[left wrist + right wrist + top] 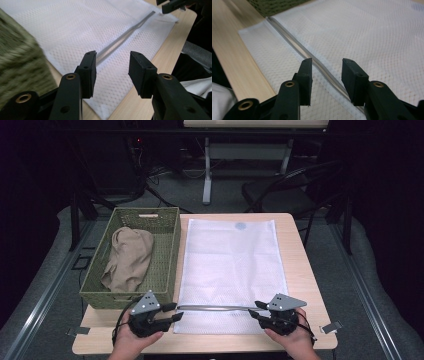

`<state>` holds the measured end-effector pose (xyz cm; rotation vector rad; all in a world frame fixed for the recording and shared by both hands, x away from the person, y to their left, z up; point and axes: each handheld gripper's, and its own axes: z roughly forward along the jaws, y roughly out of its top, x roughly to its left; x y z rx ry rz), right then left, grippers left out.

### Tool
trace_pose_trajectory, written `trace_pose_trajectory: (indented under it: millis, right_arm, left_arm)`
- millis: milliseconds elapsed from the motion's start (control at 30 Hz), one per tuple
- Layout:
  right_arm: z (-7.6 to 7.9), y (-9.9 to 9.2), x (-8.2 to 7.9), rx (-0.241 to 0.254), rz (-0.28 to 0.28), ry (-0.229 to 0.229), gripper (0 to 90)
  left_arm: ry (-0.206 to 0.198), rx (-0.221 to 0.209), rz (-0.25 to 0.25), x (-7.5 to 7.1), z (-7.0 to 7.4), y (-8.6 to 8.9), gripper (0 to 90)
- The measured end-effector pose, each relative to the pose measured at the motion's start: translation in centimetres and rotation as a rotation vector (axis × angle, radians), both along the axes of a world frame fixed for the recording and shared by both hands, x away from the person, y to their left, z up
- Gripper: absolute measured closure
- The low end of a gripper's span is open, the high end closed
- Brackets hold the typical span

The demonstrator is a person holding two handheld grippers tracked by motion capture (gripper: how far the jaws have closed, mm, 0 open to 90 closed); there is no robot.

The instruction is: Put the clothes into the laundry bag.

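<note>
Left gripper view gives me my left gripper (112, 68) with its jaws standing apart and nothing pinched between them; the pads hang just above the white mesh bag (82, 30), and the bag's grey zipper (125, 37) runs away from the gap toward my other gripper at the bag's far corner. Right gripper view tells the same of my right gripper (327, 75): jaws parted, holding nothing, straddling the zipper (312, 56) where it crosses the mesh bag (372, 37), though I cannot tell whether the pads touch the fabric.

From the high view, I take the mesh bag (231, 265) as my landmark. It lies flat on the wooden table (305, 275), long side running away from me. The zipper (215, 308) crosses it near the edge closest to me. My left gripper (172, 312) sits at the left end of that zipper, my right gripper (256, 310) at its right end, each pointing inward along it. A green woven basket (165, 220) stands just beside the bag's left edge, with a beige cloth (127, 257) heaped inside. Beyond the bag's far edge, past the table, stand a dark chair (295, 190) and a white table leg (207, 170).
</note>
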<state>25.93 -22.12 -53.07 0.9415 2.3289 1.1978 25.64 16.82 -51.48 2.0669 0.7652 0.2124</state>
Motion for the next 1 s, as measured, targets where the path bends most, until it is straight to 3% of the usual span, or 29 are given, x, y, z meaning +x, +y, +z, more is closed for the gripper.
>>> trace_pose_trajectory:
  millis: [133, 167, 267, 333, 500, 633, 833, 967, 1000]
  right_arm:
    - [-0.5, 0.2, 0.4, 0.021, -0.003, -0.007, 59.3]
    - [-0.8, 0.4, 0.5, 0.014, 0.015, -0.007, 58.6]
    - [-1.3, 0.6, 0.7, -0.011, 0.030, 0.014, 57.2]
    - [-1.6, 0.7, 0.7, -0.024, 0.032, 0.029, 56.8]
    - [-1.9, 0.8, 0.7, -0.052, 0.036, 0.041, 54.0]
    - [-1.9, 0.9, 0.7, -0.045, 0.027, 0.039, 53.4]
    - [-2.0, 0.9, 0.5, -0.050, 0.030, 0.035, 51.0]
    - [-2.1, 0.8, 0.4, -0.035, 0.032, 0.025, 48.8]
    - [-2.1, 0.8, 0.4, -0.034, 0.031, 0.025, 48.8]
  left_arm:
    - [0.003, -0.011, -0.012, -0.2, -0.4, -0.9, 55.7]
    - [-0.018, 0.015, -0.015, -0.1, -0.8, -1.2, 55.7]
    - [0.016, -0.011, 0.000, 0.2, -1.5, -1.0, 55.7]
    - [0.013, 0.010, 0.007, 0.4, -1.9, -0.8, 55.0]
    - [0.030, 0.009, 0.024, 0.7, -2.0, -0.8, 52.4]
    - [0.023, 0.013, 0.027, 0.5, -1.8, -1.0, 52.3]
    - [0.009, -0.029, 0.018, 0.3, -0.7, -1.4, 48.4]
    - [0.017, -0.093, 0.040, 0.4, 0.6, -1.4, 42.7]
    - [0.000, -0.106, 0.022, 0.6, 1.1, -1.3, 42.7]
